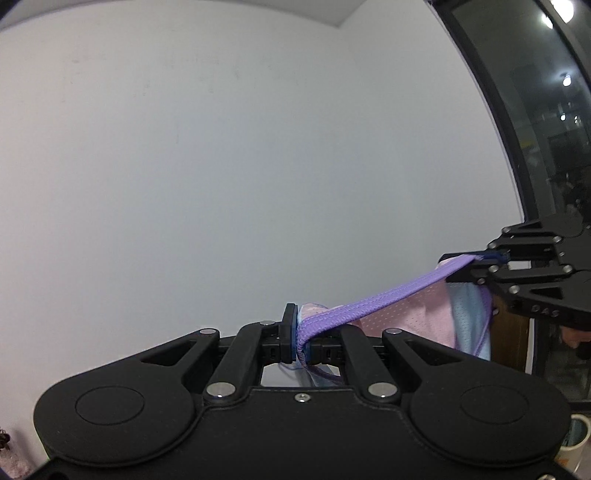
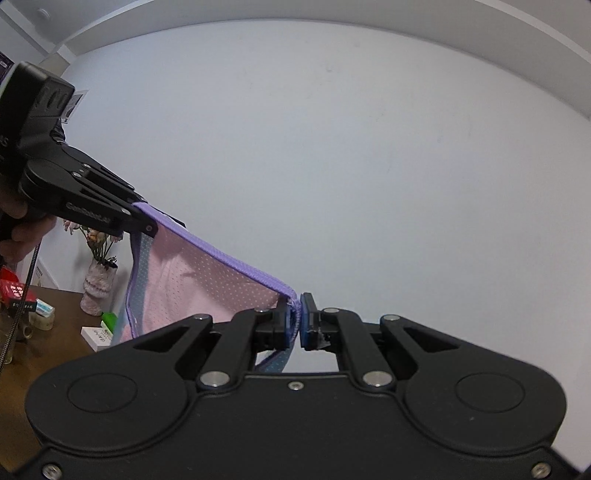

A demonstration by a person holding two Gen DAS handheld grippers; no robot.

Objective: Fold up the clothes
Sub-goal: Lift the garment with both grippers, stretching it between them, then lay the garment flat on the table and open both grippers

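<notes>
Pink mesh garment (image 2: 184, 291) hanging, purple waistband (image 1: 380, 299) taut, pinched between left claw (image 1: 301, 338) and right claw (image 2: 294, 321)

Plain white wall (image 1: 221, 166) fills most of both views, faint scuffs on it. Ceiling edge (image 1: 343, 14) shows top centre in left view. Right side of left view: dark window (image 1: 546, 129) with black frame, lamp reflections in the glass. Mug (image 1: 576, 432) at bottom right. Right view, lower left: brown wooden table (image 2: 55, 347) with a vase (image 2: 96, 288) of flowers, tape roll (image 2: 41, 320), white box (image 2: 96, 336), green item (image 2: 109, 319), red item (image 2: 14, 288).
</notes>
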